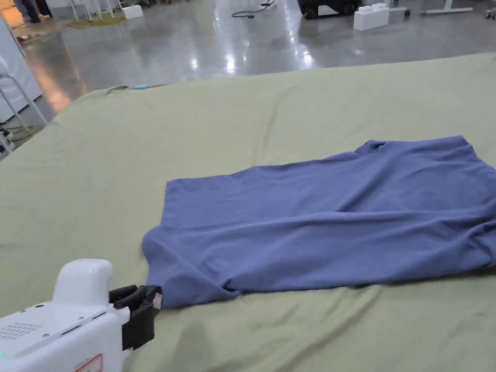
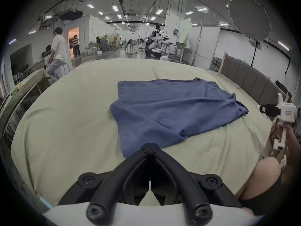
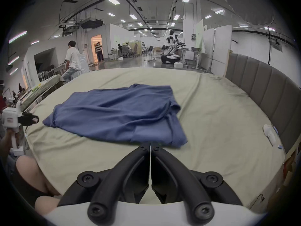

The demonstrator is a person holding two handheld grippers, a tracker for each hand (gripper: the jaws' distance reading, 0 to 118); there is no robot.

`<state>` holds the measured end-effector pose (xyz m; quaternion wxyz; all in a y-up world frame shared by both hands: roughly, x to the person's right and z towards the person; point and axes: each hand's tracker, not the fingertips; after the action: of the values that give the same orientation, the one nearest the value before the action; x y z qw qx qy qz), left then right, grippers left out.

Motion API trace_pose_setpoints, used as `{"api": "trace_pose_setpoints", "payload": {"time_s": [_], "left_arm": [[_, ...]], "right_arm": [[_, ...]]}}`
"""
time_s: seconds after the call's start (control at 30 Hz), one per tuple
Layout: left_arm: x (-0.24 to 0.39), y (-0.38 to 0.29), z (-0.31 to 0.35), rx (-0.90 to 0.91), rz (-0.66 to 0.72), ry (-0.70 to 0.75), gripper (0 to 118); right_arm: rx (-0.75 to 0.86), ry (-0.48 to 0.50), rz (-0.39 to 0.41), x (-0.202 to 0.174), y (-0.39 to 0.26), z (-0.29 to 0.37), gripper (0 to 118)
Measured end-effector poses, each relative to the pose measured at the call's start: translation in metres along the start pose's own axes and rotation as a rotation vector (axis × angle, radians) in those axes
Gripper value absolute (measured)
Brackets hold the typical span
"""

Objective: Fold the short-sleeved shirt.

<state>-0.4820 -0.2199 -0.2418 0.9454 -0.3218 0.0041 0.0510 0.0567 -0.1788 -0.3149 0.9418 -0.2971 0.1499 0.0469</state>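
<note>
While the blue shirt (image 1: 334, 227) is spread across a bed covered with a pale green sheet (image 1: 145, 160), both hand-held grippers are kept at its near edge. The shirt is seen lying flat but rumpled, with one part doubled over another along a diagonal crease, and a sleeve is seen at its right end in the right gripper view (image 3: 172, 131).

The left hand-held gripper (image 2: 149, 149) is seen from its own camera with its jaws brought together, tips meeting just at the near left corner of the shirt (image 2: 171, 112); whether any cloth is pinched between them cannot be told. In the head view this gripper (image 1: 145, 298) is found at the lower left, its black tips just beside the shirt's corner.

The right hand-held gripper (image 3: 149, 145) is likewise shown with jaws together, tips right at the near hem of the shirt (image 3: 117, 113); a grip on the cloth cannot be confirmed. It is also seen from the left gripper view (image 2: 267, 109), off the shirt's right end, held by a hand (image 2: 291, 136).

A padded grey headboard (image 3: 260, 86) is seen along the bed's right side, and a person in white (image 3: 72, 61) stands beyond the far left corner.
</note>
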Motion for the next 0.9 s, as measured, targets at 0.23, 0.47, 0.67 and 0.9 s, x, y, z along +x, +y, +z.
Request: {"api": "trace_pose_setpoints", "payload": {"time_s": [0.23,0.47,0.67,0.9], "left_arm": [[-0.019,0.019,-0.076,-0.226,0.126,0.097,46],[-0.009,0.025,-0.071,-0.189,0.026,0.072,10],[-0.010,0.032,-0.045,-0.110,0.016,0.029,9],[0.001,0.033,-0.048,-0.143,-0.004,0.029,9]], "right_arm": [[-0.025,0.028,-0.006,-0.009,0.002,-0.011,4],[-0.052,0.016,0.005,0.009,0.016,-0.052,4],[-0.227,0.020,-0.088,0.050,0.024,-0.119,101],[-0.231,0.059,-0.116,0.054,0.027,-0.145,25]]}}
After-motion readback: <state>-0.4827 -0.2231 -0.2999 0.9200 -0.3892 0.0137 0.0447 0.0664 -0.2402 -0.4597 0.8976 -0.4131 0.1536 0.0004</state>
